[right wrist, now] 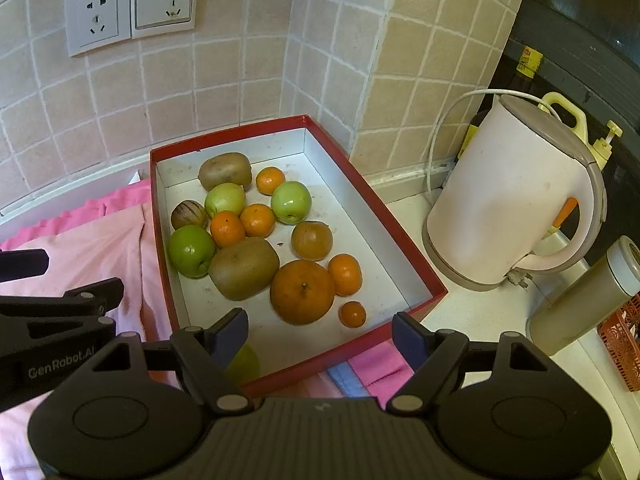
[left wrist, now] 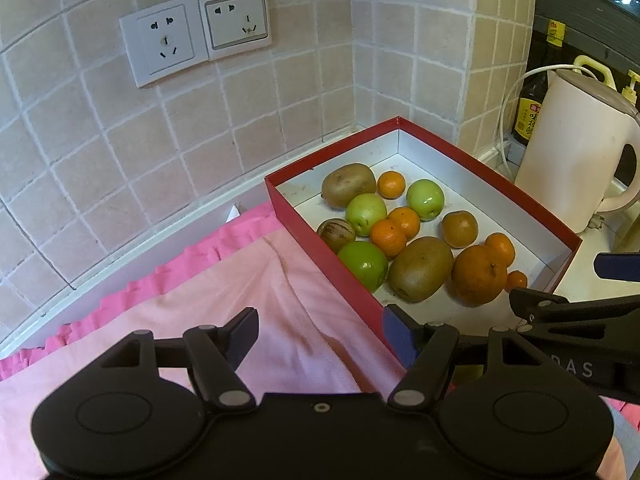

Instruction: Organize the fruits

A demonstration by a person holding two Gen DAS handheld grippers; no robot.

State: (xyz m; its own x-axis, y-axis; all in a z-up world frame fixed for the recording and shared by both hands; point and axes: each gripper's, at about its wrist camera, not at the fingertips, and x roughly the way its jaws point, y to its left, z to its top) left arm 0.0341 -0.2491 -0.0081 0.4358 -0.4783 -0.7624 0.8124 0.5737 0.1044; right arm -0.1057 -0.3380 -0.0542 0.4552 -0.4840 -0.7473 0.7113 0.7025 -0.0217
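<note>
Both pairs of tongs sit low and close to the viewer, side by side over the pink cloth (left wrist: pixel 224 280). On the left gripper (left wrist: pixel 320 338) the two blue-padded fingers stand apart with nothing between them; under it is only cloth and the near left wall of the box. On the right gripper (right wrist: pixel 320 338) the jaws are likewise spread and hold nothing; they hang above the near end of the box, and something yellowish-green, half hidden behind its left finger, lies in that near corner.

All the fruit is in the red box (right wrist: pixel 400 236), a shallow box with a white inside, which rests partly on the cloth and reaches back toward the corner of the tiled wall (left wrist: pixel 120 152). Its far end is bare. In the middle lie two kiwis (right wrist: pixel 244 268), three green apples (right wrist: pixel 291 202), a big orange (right wrist: pixel 303 292) and several small tangerines (right wrist: pixel 346 274), most of them touching one another. A brownish round fruit (right wrist: pixel 312 241) lies a little apart to the right, and a striped brown one (right wrist: pixel 189 215) is against the left wall.

Just beside the box on the right stands a white kettle (right wrist: pixel 512 204), its cord looping up behind it. Two wall sockets (left wrist: pixel 196 32) are on the tiles above.
</note>
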